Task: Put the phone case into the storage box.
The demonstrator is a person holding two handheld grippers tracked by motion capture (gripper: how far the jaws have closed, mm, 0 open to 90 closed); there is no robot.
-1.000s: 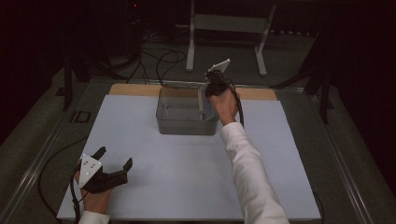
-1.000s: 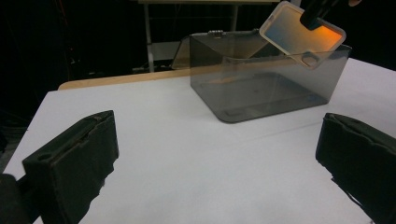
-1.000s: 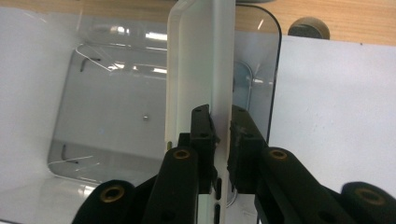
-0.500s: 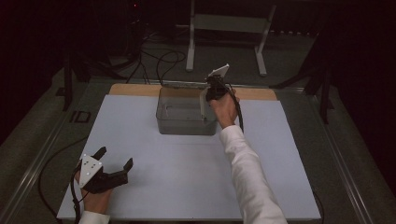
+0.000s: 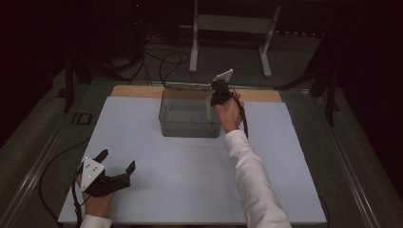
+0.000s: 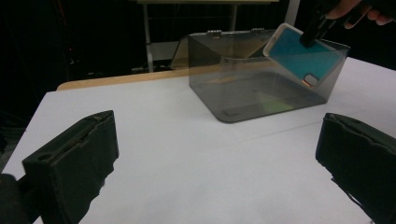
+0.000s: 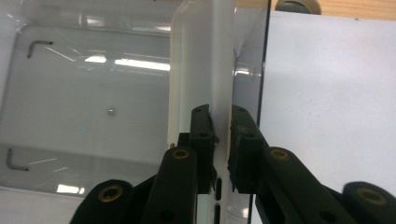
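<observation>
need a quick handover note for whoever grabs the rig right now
Right gripper: shut on the phone, holding it tilted at the right-hand wall of the clear box, its lower end inside.
Left gripper: open, holding nothing, low over the white table near the front left corner.
Box: lid open, sits at the far middle of the table.
Done: phone gripped and brought into the box.
Left: probably lower the phone to the floor, release, back the right gripper out; maybe close the lid.
</observation>
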